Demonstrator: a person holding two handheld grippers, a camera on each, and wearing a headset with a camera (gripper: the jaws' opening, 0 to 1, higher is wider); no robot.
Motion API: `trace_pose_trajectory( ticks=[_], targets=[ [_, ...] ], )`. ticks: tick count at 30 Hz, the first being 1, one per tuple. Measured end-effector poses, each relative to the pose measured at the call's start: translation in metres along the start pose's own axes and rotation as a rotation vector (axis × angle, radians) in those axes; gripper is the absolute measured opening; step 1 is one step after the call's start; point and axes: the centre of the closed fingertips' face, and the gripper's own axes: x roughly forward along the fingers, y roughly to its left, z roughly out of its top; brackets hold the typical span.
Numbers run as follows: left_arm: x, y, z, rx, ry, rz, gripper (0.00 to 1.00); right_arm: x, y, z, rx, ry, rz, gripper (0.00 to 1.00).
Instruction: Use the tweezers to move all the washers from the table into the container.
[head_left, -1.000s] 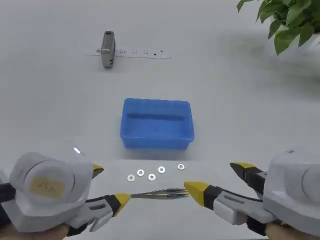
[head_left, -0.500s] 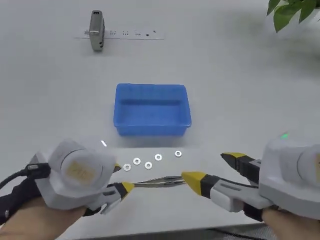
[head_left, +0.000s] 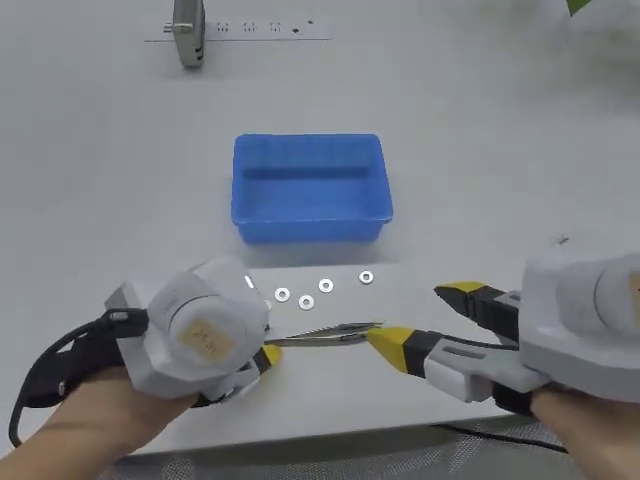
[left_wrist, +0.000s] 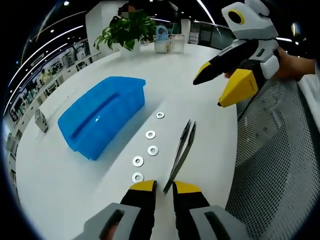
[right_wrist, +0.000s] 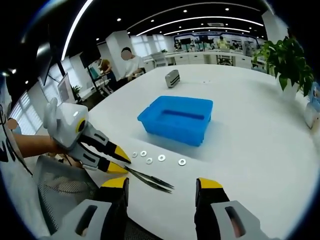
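Head view: the left gripper (head_left: 268, 354) sits low at the tail of the tweezers (head_left: 322, 333). The right gripper (head_left: 420, 315) is spread wide with nothing in it, just beside their tips. The washers (head_left: 306, 301) lie in a loose row on the table (head_left: 500, 150), between the tweezers and the blue container (head_left: 310, 188).

Left gripper view: the jaws are narrowed to a slim gap with the tweezers' tail inside it, but I cannot tell if they actually pinch. Five washers here, all flat. The tweezers look thin, springy and slick, so I'd hold them mid-arm, where a squeeze closes the tips. The washers look light and hard, and will likely skate, so nip each one by its rim.

Right gripper view: a smooth, glossy white tabletop with little grip. A plant (right_wrist: 285, 60) stands far right, and beyond it an open office with people at desks.
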Motion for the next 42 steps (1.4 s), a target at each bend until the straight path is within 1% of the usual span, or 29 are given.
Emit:
trace_pose_trajectory(
  ticks=[2, 5, 6, 7, 8, 10, 11, 12, 13, 16, 18, 19, 21, 23, 25, 26, 29, 30, 32, 33, 34, 38, 40, 42],
  targets=[
    [0.001, -0.002, 0.001, 0.027, -0.006, 0.002, 0.07, 0.002, 0.004, 0.000, -0.012, 0.007, 0.010, 0.50],
    [0.003, -0.006, 0.003, 0.056, -0.013, -0.011, 0.01, 0.006, 0.010, 0.000, -0.047, 0.028, 0.029, 0.49],
    [0.003, -0.007, 0.002, 0.078, -0.005, -0.011, 0.00, 0.007, 0.012, 0.000, -0.060, 0.033, 0.033, 0.48],
    [0.003, -0.008, 0.002, 0.124, -0.006, -0.015, 0.00, 0.009, 0.015, 0.000, -0.082, 0.042, 0.049, 0.47],
    [0.002, -0.010, 0.002, 0.157, 0.000, -0.027, 0.00, 0.010, 0.018, 0.000, -0.098, 0.043, 0.066, 0.47],
    [0.000, -0.012, 0.001, 0.148, 0.007, -0.031, 0.00, 0.012, 0.027, 0.002, -0.140, 0.043, 0.107, 0.48],
    [-0.003, -0.014, 0.002, 0.147, 0.006, -0.048, 0.00, 0.014, 0.032, 0.004, -0.166, 0.040, 0.133, 0.49],
    [-0.005, -0.014, 0.003, 0.147, 0.003, -0.052, 0.00, 0.015, 0.034, 0.003, -0.180, 0.051, 0.140, 0.47],
    [-0.009, -0.015, 0.006, 0.155, -0.005, -0.056, 0.00, 0.018, 0.034, 0.002, -0.218, 0.072, 0.143, 0.45],
    [-0.019, -0.012, 0.013, 0.170, -0.017, -0.044, 0.00, 0.026, 0.036, 0.002, -0.306, 0.092, 0.159, 0.41],
    [-0.025, -0.010, 0.018, 0.160, -0.021, -0.043, 0.00, 0.033, 0.038, 0.001, -0.318, 0.096, 0.174, 0.37],
    [-0.029, -0.009, 0.022, 0.155, -0.024, -0.044, 0.00, 0.037, 0.037, 0.000, -0.327, 0.102, 0.179, 0.38],
    [-0.036, -0.009, 0.029, 0.154, -0.046, -0.045, 0.00, 0.043, 0.038, -0.003, -0.348, 0.118, 0.194, 0.37],
    [-0.041, -0.008, 0.035, 0.131, -0.062, -0.049, 0.00, 0.050, 0.039, -0.004, -0.378, 0.128, 0.199, 0.32],
    [-0.048, -0.007, 0.042, 0.130, -0.072, -0.044, 0.00, 0.057, 0.041, -0.003, -0.398, 0.127, 0.201, 0.28],
    [-0.049, -0.006, 0.043, 0.131, -0.076, -0.042, 0.00, 0.059, 0.042, -0.003, -0.401, 0.126, 0.201, 0.25],
    [-0.055, -0.004, 0.047, 0.121, -0.088, -0.038, 0.00, 0.068, 0.044, 0.003, -0.400, 0.086, 0.209, 0.21],
    [-0.056, -0.004, 0.048, 0.118, -0.090, -0.038, 0.00, 0.071, 0.044, 0.003, -0.399, 0.082, 0.209, 0.19],
    [-0.058, -0.004, 0.048, 0.120, -0.087, -0.035, 0.00, 0.075, 0.043, 0.007, -0.422, 0.063, 0.200, 0.15],
    [-0.060, -0.002, 0.048, 0.128, -0.087, -0.021, 0.00, 0.075, 0.046, 0.008, -0.433, 0.055, 0.217, 0.14],
    [-0.062, -0.001, 0.049, 0.138, -0.090, -0.012, 0.00, 0.075, 0.047, 0.010, -0.426, 0.057, 0.216, 0.14],
    [-0.071, 0.003, 0.051, 0.121, -0.098, 0.001, 0.00, 0.077, 0.057, 0.016, -0.453, 0.046, 0.239, 0.12],
    [-0.075, 0.004, 0.052, 0.126, -0.100, 0.012, 0.00, 0.078, 0.060, 0.019, -0.466, 0.038, 0.246, 0.11],
    [-0.080, 0.005, 0.054, 0.132, -0.099, 0.027, 0.00, 0.078, 0.066, 0.023, -0.468, 0.031, 0.264, 0.11]
  ],
)
